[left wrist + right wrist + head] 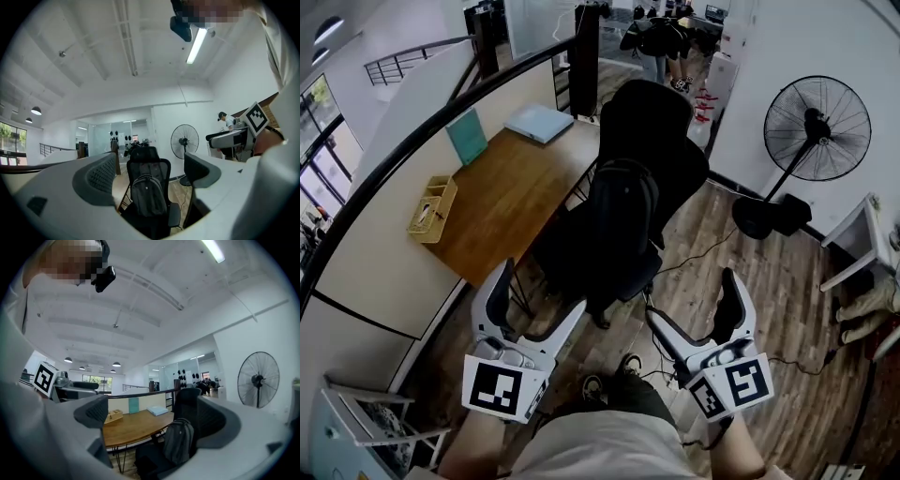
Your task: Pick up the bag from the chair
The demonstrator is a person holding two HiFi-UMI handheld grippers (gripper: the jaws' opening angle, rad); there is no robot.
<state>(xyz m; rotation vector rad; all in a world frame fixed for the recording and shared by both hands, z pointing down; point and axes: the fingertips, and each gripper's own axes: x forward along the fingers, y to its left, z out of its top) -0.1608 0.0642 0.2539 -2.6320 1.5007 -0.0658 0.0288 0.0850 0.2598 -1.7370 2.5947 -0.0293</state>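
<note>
Where it sits on the seat of the black office chair (654, 117), the dark grey backpack (623, 220) stands upright and leans against the backrest, with its top handle just under the headrest. Nothing touches it. The chair stands on a wooden floor (769, 309) at the corner of a wooden bench (511, 192), just beside the bench's edge. On the bench lie a small wooden box (431, 208) near the partition wall, a teal folder (467, 136) propped on edge, and a pale flat pad (539, 122) at the far end. To the chair's right, a black pedestal fan (816, 141) stands by the white wall.

The left gripper (539, 295) and the right gripper (692, 300) are held low in front of the person, well apart from the chair. Both point towards it. Each gripper's jaws are spread wide with nothing gripped, and the backpack shows far off in the gap between them.
</note>
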